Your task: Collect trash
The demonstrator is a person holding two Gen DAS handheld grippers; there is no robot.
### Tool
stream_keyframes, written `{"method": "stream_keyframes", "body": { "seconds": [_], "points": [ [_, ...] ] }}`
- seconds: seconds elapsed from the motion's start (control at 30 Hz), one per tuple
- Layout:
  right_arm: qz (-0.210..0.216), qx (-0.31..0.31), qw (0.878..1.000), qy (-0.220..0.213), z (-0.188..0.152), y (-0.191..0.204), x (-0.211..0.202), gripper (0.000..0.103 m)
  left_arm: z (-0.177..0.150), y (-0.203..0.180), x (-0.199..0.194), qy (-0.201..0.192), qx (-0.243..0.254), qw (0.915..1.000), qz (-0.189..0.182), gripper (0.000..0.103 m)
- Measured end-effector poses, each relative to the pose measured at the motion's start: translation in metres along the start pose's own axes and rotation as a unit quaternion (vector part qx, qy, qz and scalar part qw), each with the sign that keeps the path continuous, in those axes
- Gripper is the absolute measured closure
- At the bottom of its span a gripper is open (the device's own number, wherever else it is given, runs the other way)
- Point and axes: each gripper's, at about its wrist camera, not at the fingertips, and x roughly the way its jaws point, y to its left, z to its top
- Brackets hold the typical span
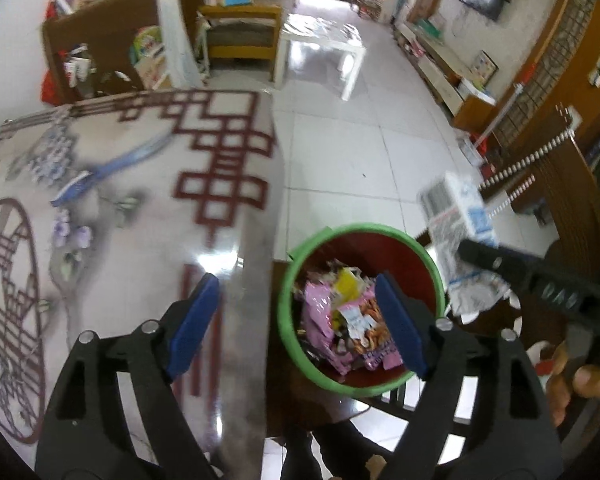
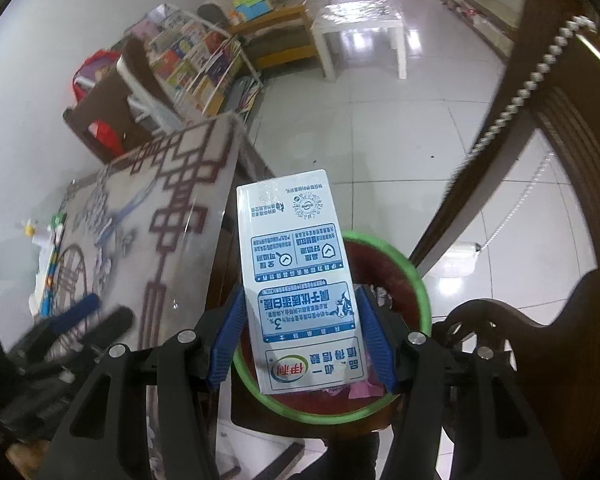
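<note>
A round bin with a green rim (image 1: 296, 264) and dark red inside stands on a wooden chair beside the table; it holds pink snack wrappers (image 1: 324, 320) and other packets. My right gripper (image 2: 300, 320) is shut on a white and blue milk carton (image 2: 300, 264) and holds it over the bin (image 2: 420, 292). From the left wrist view that carton (image 1: 456, 216) hangs by the bin's right rim. My left gripper (image 1: 300, 312) is open and empty, its fingers spanning the table edge and the bin.
The table (image 1: 120, 200) has a glossy patterned top. Small packets (image 2: 48, 240) lie at its far left end. A dark wooden chair back (image 2: 560, 160) rises at the right. A white low table (image 1: 324, 40) and bookshelves stand across the tiled floor.
</note>
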Motion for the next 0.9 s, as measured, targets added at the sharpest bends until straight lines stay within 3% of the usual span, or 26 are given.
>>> {"method": "stream_keyframes", "body": {
  "seconds": [0.23,0.33,0.43,0.63,0.9],
  "points": [
    [-0.007,-0.006,1.000,0.021,-0.001,0.006,0.012,0.048,0.006,0.019,-0.034,-0.045,-0.022,0.9984,0.027,0.015],
    [-0.014,-0.011,1.000,0.022,-0.001,0.013,0.012,0.040,0.005,0.027,-0.047,-0.063,-0.032,0.9970,0.033,0.012],
    [-0.015,-0.027,0.999,0.010,0.000,0.025,0.006,0.039,0.002,0.039,-0.067,-0.085,-0.047,0.9944,0.043,0.012],
    [0.014,-0.086,0.995,-0.051,-0.001,0.077,-0.025,0.029,-0.007,0.067,-0.108,-0.135,-0.074,0.9848,0.080,0.008],
    [0.066,-0.148,0.971,-0.175,-0.018,0.145,-0.081,0.007,-0.030,0.115,-0.182,-0.220,-0.123,0.9582,0.136,0.005]
  ]
}}
